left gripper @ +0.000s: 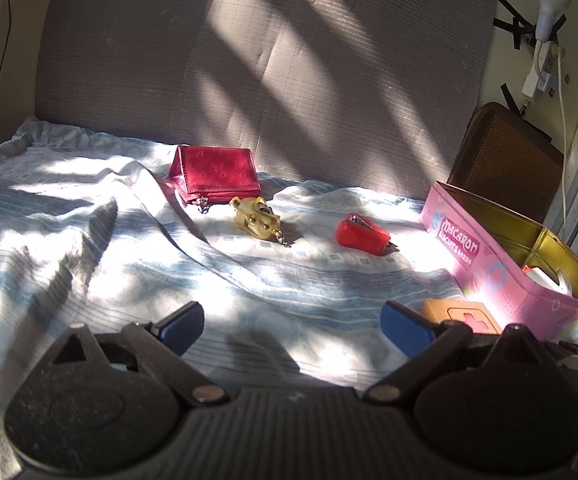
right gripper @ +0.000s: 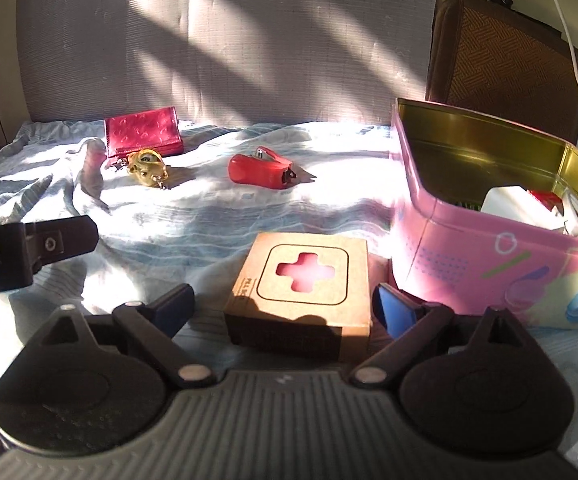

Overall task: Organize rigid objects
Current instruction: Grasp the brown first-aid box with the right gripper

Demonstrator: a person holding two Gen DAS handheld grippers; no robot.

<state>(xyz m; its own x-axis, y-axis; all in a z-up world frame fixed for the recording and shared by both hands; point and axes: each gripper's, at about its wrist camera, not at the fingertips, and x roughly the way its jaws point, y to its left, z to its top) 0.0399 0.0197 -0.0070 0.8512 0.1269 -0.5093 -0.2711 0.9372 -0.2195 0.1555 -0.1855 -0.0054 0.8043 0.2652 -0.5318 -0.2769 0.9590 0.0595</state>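
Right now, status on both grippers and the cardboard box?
Left gripper open, empty. Right gripper open, straddling cardboard box, not closed on it. Pink tin close at right; nothing blocking.

Between my right fingers [right gripper: 397,312] I see a matt brown cardboard box [right gripper: 301,284]. Beyond them the tin [right gripper: 489,240] looks glossy, pink outside, brassy metal inside. Ahead lie a shiny red wallet [right gripper: 143,132], glossy red plastic stapler [right gripper: 259,170], and wrinkled cloth sheet [right gripper: 209,216].
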